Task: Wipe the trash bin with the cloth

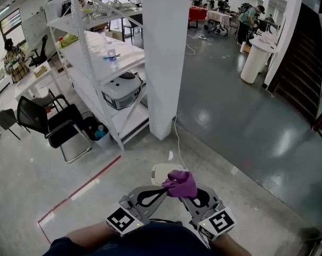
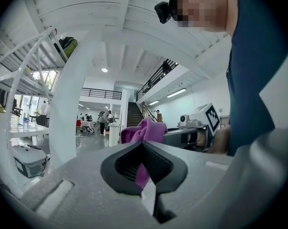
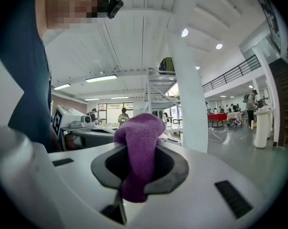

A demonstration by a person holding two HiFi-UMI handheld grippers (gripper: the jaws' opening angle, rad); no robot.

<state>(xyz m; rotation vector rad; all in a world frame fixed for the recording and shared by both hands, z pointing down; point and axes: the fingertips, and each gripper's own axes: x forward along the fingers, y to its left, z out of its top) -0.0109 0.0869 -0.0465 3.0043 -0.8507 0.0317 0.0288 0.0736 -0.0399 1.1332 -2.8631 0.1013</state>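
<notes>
Since the purple cloth (image 1: 180,183) is gripped at once by the left hand-held gripper (image 1: 162,191) and the right hand-held gripper (image 1: 191,197), both clenched on it close to the body, one hold is best released so that a broad fold is left free for wiping. Just beyond, on the floor, a low white form partly hidden by the cloth is judged to be the trash bin (image 1: 159,173); it should be approached from above and wiped in overlapping strokes.

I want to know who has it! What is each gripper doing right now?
Left gripper: shut on the purple cloth.
Right gripper: shut on the same purple cloth.
</notes>
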